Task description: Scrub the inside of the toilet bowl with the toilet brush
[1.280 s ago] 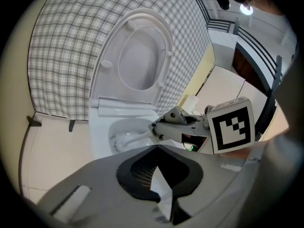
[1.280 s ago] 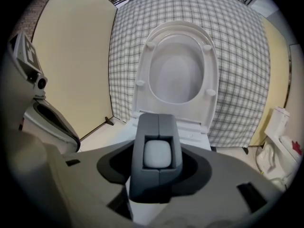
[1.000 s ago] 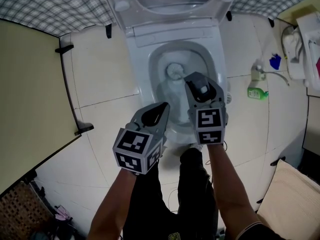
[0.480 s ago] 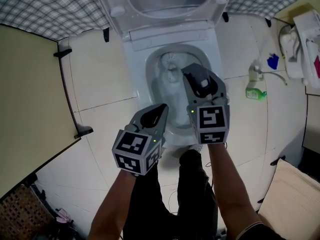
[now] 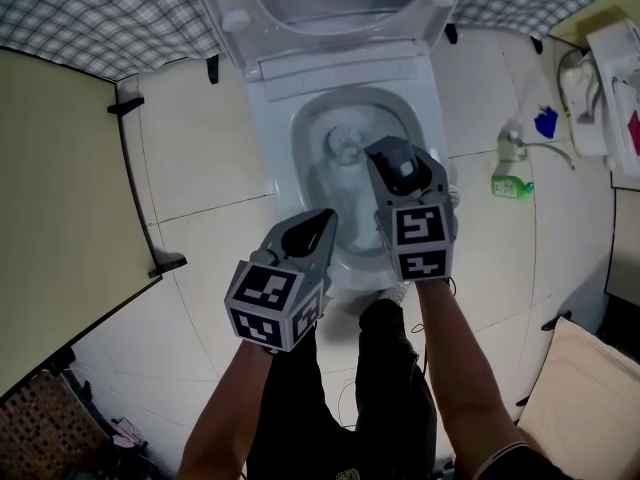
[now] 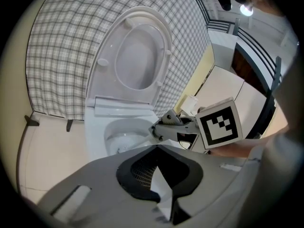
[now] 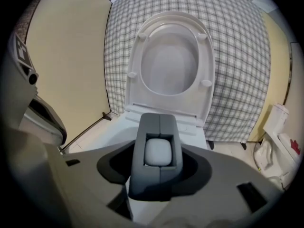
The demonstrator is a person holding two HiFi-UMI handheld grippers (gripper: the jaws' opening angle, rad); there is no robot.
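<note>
Head view: from above the person's forearms, looking steeply down at a toilet bowl close below, with the left gripper and right gripper mid-frame.

Left gripper view: from just behind that gripper's jaws, aimed forward and a little down. It takes in the bowl, the raised seat and the right gripper alongside.

Right gripper view: close behind its own jaws, square to the same raised seat. The toilet brush handle fills the centre and seems to hide the bowl.

All three views share the toilet.
</note>
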